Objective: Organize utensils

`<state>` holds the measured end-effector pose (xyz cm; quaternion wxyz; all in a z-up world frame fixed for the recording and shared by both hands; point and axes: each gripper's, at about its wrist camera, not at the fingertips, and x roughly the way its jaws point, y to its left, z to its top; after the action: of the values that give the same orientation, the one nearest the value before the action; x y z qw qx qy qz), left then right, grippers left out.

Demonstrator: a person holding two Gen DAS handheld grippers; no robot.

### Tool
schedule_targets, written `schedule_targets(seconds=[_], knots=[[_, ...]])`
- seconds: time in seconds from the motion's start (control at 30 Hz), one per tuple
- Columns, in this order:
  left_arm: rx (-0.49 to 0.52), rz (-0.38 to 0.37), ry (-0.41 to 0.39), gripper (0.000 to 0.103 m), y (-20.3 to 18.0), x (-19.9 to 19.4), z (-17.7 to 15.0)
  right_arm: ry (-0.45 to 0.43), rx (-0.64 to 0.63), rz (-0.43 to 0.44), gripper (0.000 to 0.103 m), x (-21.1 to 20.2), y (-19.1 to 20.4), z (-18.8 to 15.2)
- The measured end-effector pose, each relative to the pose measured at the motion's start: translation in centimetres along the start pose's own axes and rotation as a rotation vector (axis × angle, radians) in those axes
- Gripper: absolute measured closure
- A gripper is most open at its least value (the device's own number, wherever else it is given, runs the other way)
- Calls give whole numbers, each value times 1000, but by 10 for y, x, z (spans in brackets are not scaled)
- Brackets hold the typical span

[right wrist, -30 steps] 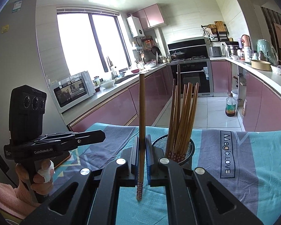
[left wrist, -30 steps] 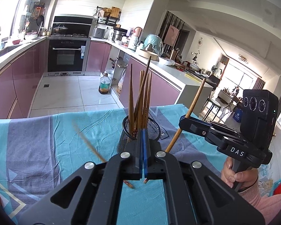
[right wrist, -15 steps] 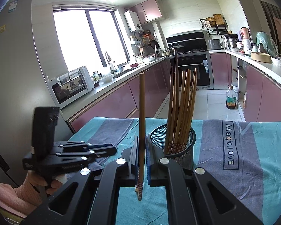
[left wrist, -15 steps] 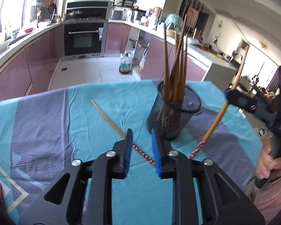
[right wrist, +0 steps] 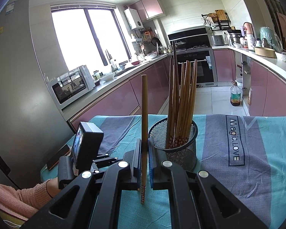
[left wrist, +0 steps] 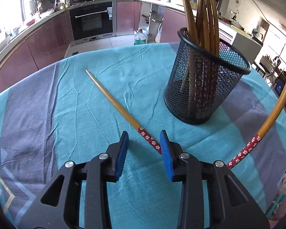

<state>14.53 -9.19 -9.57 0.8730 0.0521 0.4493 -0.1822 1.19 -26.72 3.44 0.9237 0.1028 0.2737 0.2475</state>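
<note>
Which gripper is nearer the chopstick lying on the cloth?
Left. The left gripper is open with its fingers straddling the lying chopstick; the right gripper holds another chopstick upright, off to the side.

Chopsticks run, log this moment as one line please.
left gripper: open, over loose chopstick on cloth | right gripper: shut on held chopstick, upright | mesh holder: chopsticks inside

Loose chopstick: long bamboo chopstick with red floral-patterned handle [left wrist: 122, 110], lying flat on the teal cloth, handle end nearest.
Held chopstick: matching bamboo chopstick [right wrist: 144, 129], upright, handle down.
Holder: black wire-mesh cylindrical cup [left wrist: 204, 87], upright, bundle of bamboo chopsticks [right wrist: 182, 103] standing inside.
</note>
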Motion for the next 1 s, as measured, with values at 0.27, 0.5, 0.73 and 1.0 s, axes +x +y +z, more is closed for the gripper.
schedule_targets(seconds=[0.27, 0.5, 0.73, 1.0], knots=[[-3, -2, 7, 90, 8, -3, -8, -3, 15, 5, 98, -2, -5, -2], [-65, -9, 11, 95, 23, -24, -33, -3, 20, 14, 98, -3, -8, -2], [-90, -27, 36, 95, 24, -49, -65, 2, 21, 27, 98, -2, -9, 0], [-39, -36, -8, 77, 16, -64, -64, 6, 21, 38, 98, -2, -9, -1]])
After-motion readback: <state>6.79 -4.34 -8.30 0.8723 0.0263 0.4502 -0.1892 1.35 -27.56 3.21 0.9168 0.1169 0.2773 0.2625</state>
